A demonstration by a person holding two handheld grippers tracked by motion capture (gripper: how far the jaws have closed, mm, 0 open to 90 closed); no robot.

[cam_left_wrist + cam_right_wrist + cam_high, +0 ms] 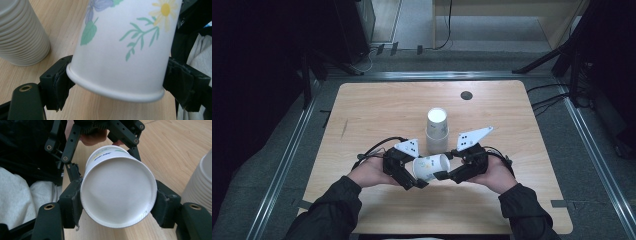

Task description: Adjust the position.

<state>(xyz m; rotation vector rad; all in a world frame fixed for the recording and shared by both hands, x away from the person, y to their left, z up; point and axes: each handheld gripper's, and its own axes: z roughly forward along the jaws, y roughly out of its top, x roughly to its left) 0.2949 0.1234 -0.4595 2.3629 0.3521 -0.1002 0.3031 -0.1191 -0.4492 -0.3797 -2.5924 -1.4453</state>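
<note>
Both sets of fingers pinch one flowered cup [431, 167] lying sideways above the tabletop [377, 112]: left gripper [116, 82] at its rim, right gripper [117, 202] at its base, near the cup stack [437, 131]

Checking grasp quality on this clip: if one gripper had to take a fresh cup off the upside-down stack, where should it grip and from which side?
Grip the top cup of the stack across its side wall, just under its closed base, coming in level from the near side. The stack stands upright, base up, so only that narrow upper band is free of the cup below. Both grippers, left and right, currently hold the flowered cup.
</note>
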